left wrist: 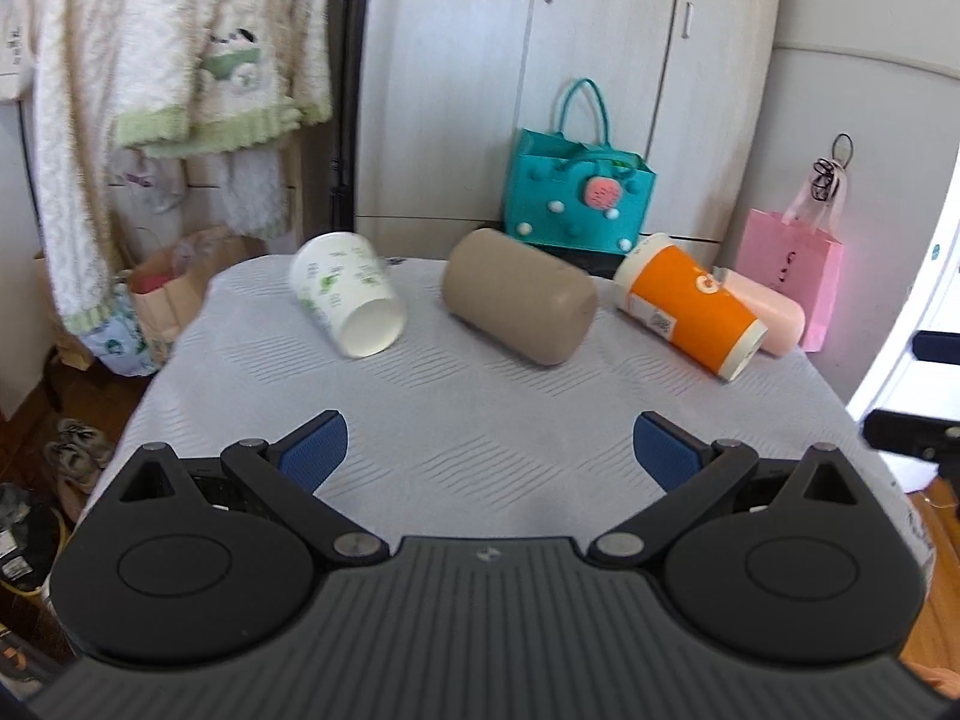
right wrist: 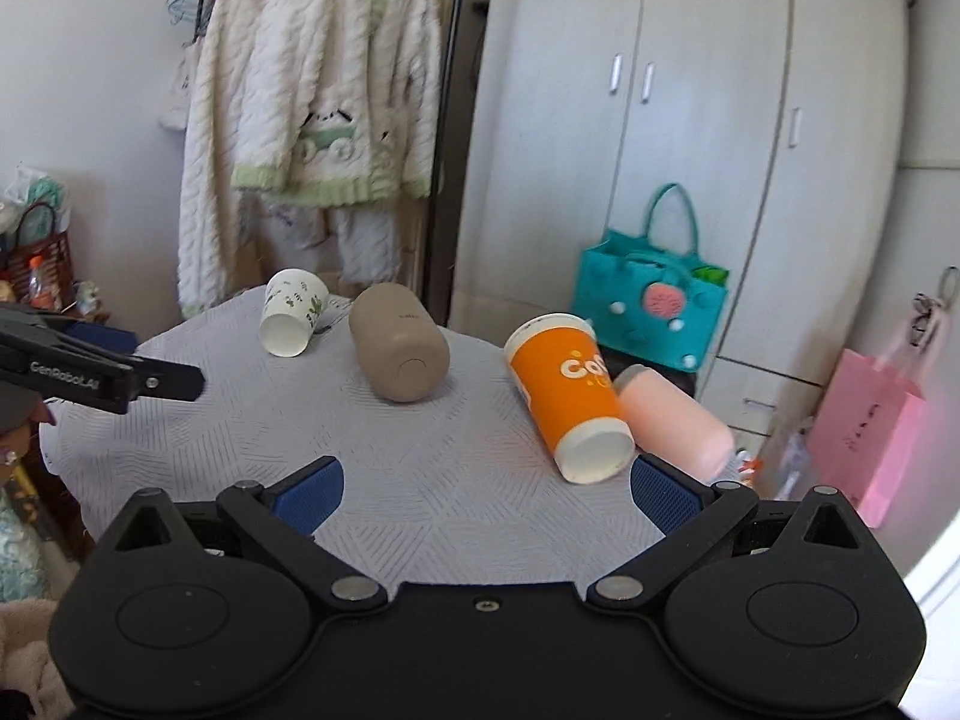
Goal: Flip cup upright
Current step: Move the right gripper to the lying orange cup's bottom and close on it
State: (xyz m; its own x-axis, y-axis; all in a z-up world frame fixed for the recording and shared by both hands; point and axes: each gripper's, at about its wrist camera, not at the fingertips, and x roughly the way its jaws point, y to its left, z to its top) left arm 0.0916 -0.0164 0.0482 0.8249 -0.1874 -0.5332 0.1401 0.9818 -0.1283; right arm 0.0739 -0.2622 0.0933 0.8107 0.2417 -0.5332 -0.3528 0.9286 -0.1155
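Several cups lie on their sides on the table (left wrist: 456,432). A white cup with green print (left wrist: 347,293) lies far left, also in the right wrist view (right wrist: 293,312). A tan cup (left wrist: 519,297) lies mid table (right wrist: 399,349). An orange paper cup (left wrist: 690,303) and a pink cup (left wrist: 771,312) lie at the right (right wrist: 567,396) (right wrist: 675,420). My left gripper (left wrist: 489,450) is open and empty, short of the cups. My right gripper (right wrist: 486,495) is open and empty, its right finger close to the orange cup's base.
A teal bag (left wrist: 573,198) and a pink bag (left wrist: 792,270) stand behind the table by a wardrobe (left wrist: 600,60). Knitted clothes (left wrist: 168,60) hang at the left. The left gripper's arm (right wrist: 102,375) shows at the left of the right wrist view.
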